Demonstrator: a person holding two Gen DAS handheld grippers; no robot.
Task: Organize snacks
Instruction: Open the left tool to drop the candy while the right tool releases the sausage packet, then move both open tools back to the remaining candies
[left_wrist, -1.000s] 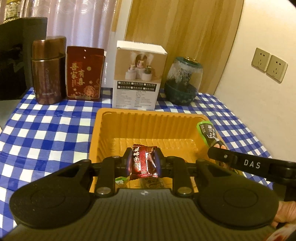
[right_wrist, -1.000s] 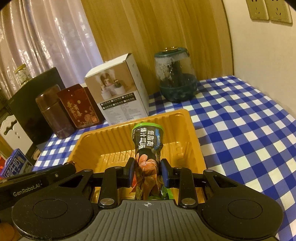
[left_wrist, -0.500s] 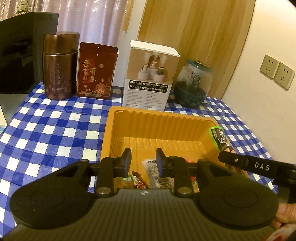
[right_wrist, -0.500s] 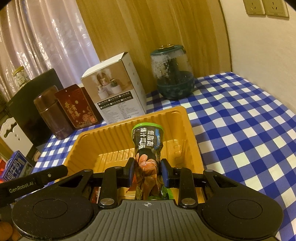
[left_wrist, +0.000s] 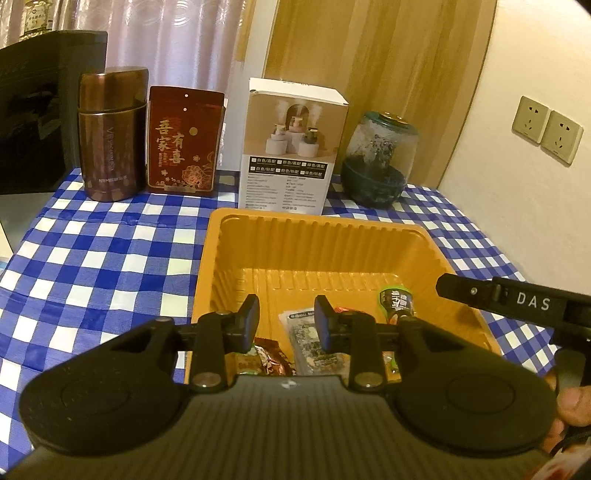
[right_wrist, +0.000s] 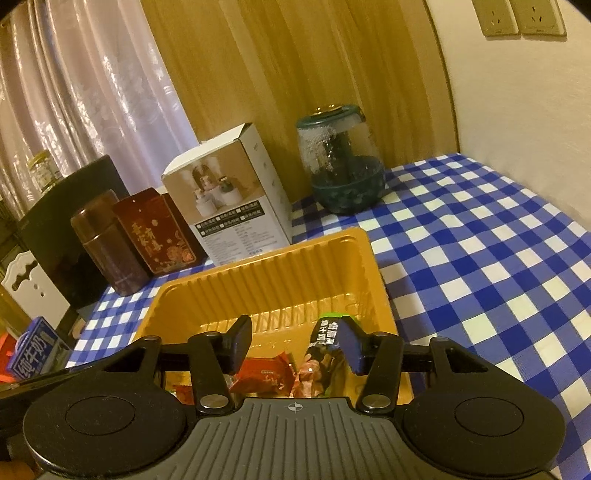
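Left wrist view: left gripper (left_wrist: 286, 317) hangs over the near end of the orange tray (left_wrist: 314, 229). Jaws are parted and opening, nothing between the pads. Below the gap lie loose snacks on the tray floor: a grey printed packet (left_wrist: 314, 345) with its long axis running near to far, and a brown wrapped candy (left_wrist: 269, 356) to its left. The green-topped snack pouch (left_wrist: 395, 301) sits at the right side of the tray, right of these jaws, close under the right gripper's arm. The tray rests on the blue checked table (left_wrist: 110, 258).

Right wrist view: right gripper (right_wrist: 295, 341) is over the same near end of the tray (right_wrist: 258, 269). Jaws spread and opening. The pouch (right_wrist: 325, 338) lies off-centre in the gap, against or just beside the right-hand finger, clear of the left one; pads do not look to be pressing it. Its long axis runs near to far, green end away, tilted. A red packet (right_wrist: 264, 374) lies left of it, lower in the tray.

Judgement: pouch looks released into the tray. The right hand is the nearer one to it; a clean withdrawal means backing toward the near edge, along the pouch's axis, without the right finger dragging it.
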